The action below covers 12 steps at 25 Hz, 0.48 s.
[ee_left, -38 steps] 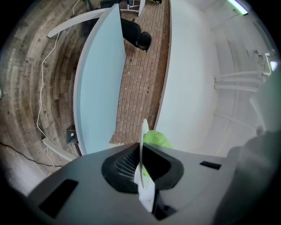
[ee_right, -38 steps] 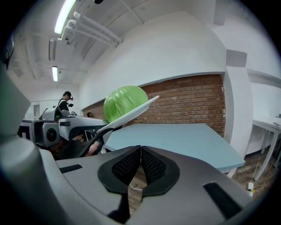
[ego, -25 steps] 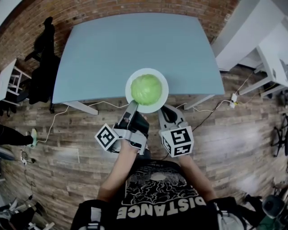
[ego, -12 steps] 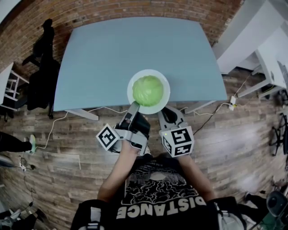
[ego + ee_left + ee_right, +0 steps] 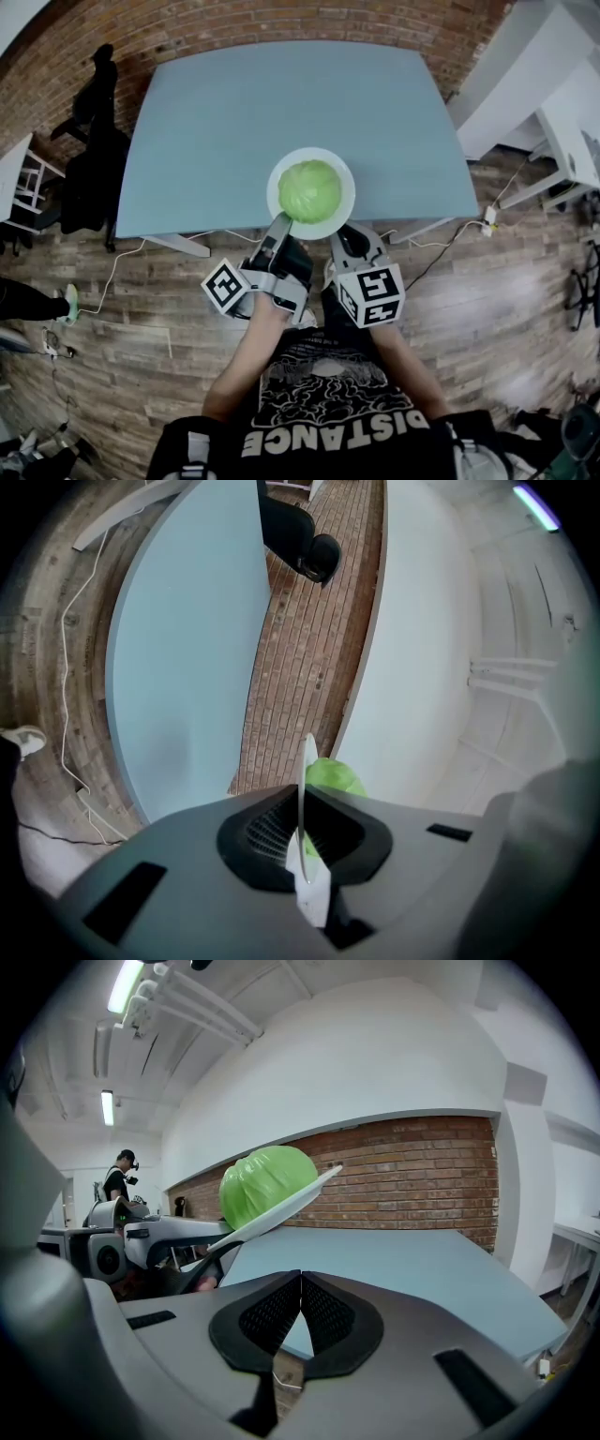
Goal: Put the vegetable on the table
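A green cabbage (image 5: 308, 189) sits on a white plate (image 5: 337, 218) that hangs over the front edge of the blue-grey table (image 5: 244, 103). My left gripper (image 5: 278, 226) is shut on the plate's near rim. In the left gripper view the plate (image 5: 306, 771) shows edge-on between the jaws of the left gripper (image 5: 301, 829), with the cabbage (image 5: 336, 776) behind it. My right gripper (image 5: 348, 238) is just right of the plate, not touching it. In the right gripper view the right gripper (image 5: 301, 1299) is shut and holds nothing, with the cabbage (image 5: 266, 1183) and the plate (image 5: 291, 1204) up at the left.
A black chair (image 5: 92, 141) stands left of the table. White desks (image 5: 548, 84) are at the right. Cables (image 5: 112, 272) run over the wooden floor under the table's front edge. A person (image 5: 120, 1172) stands far off in the right gripper view.
The plate with the cabbage has edged a little farther over the table's front edge. Both grippers keep their states.
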{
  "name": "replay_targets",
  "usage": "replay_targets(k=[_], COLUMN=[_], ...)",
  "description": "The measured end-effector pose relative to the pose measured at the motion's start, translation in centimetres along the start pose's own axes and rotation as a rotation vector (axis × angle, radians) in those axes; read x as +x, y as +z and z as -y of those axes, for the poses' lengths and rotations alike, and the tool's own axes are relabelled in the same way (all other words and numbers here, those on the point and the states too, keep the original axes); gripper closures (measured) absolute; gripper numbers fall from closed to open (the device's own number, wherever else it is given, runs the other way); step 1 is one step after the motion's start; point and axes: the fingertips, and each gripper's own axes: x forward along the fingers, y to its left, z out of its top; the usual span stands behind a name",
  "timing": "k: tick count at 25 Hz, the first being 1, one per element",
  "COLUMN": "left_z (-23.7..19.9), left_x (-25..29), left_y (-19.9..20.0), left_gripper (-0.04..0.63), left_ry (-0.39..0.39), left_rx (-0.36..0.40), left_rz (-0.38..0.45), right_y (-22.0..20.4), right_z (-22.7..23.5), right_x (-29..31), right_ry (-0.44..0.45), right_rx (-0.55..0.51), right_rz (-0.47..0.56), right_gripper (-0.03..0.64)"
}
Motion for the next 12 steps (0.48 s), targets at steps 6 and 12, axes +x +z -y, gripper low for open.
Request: replay_targets(k=[6,12], left_z=[-0.3,-0.8], left_x=[1.3,3.0], left_y=[0.9,1.8], left_gripper=[0.585,0.585], left_ry=[0.003,0.010], left_rx=[0.013,0.023], left_rz=[0.010,0.022], right_y=[0.4,0.8], right_z=[0.7,2.0], right_x=[1.6,3.3], right_ry=[0.016,0.028], right_rx=[0.000,0.007], right_rz=[0.010,0.014], right_gripper=[0.607,0.607])
